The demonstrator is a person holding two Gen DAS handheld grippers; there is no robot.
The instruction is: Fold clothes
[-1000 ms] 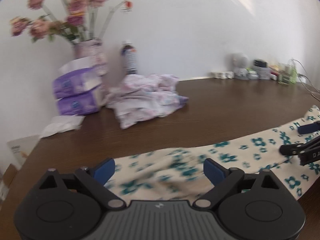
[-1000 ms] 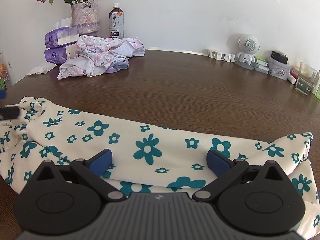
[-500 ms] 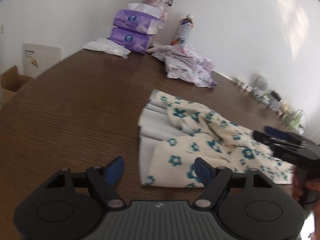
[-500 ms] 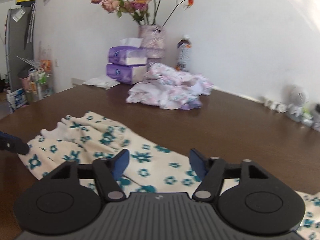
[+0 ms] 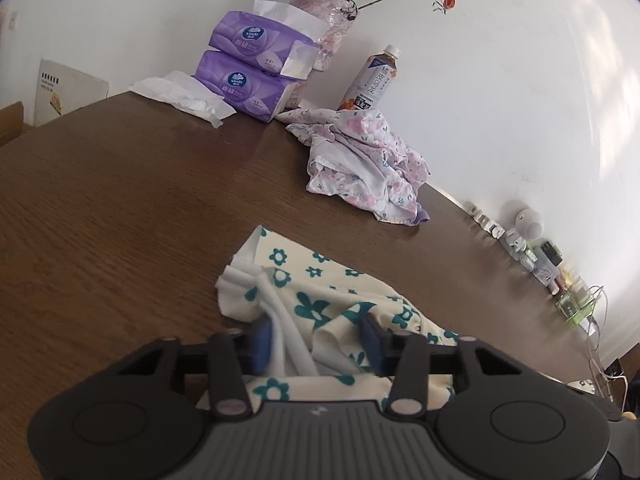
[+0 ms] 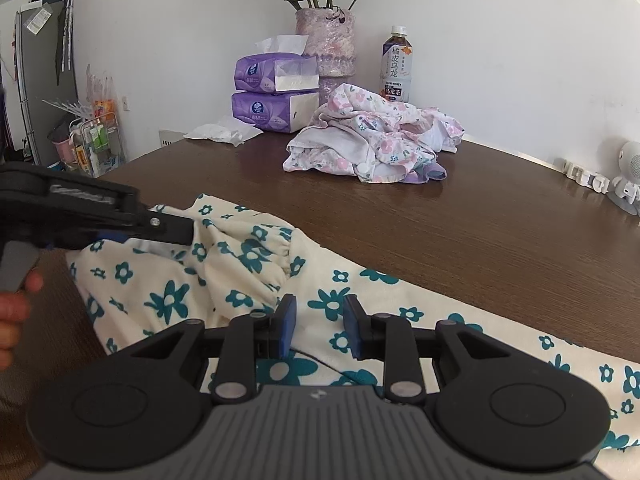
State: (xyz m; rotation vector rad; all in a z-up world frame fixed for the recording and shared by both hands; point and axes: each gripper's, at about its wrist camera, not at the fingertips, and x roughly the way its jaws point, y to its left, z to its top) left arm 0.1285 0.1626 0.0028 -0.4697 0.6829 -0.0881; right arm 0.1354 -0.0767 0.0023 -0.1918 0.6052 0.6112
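A cream garment with teal flowers [image 5: 312, 280] lies crumpled across the near part of the brown table [image 5: 120, 200]. My left gripper [image 5: 316, 340] is shut on a bunched fold at the garment's left end, with cloth filling the space between its blue pads. Seen from the right wrist, the left gripper [image 6: 176, 234] bites the garment [image 6: 168, 296] from the left, and a person's hand [image 6: 12, 312] holds its handle. My right gripper [image 6: 320, 330] is narrowed onto the cloth further right, with a fold between its pads.
A pile of pink floral clothes [image 6: 372, 148] sits at the back of the table [image 6: 500, 240]. Behind it are two purple tissue packs [image 6: 272, 92], a flower vase [image 6: 326, 40] and a drink bottle [image 6: 396, 64]. A crumpled tissue [image 6: 220, 132] and a small white figure [image 6: 630, 176] lie near the wall.
Both grippers went from wide open to closed on the floral garment. The left one moved in over the garment's left end, and the cloth there is now bunched up.
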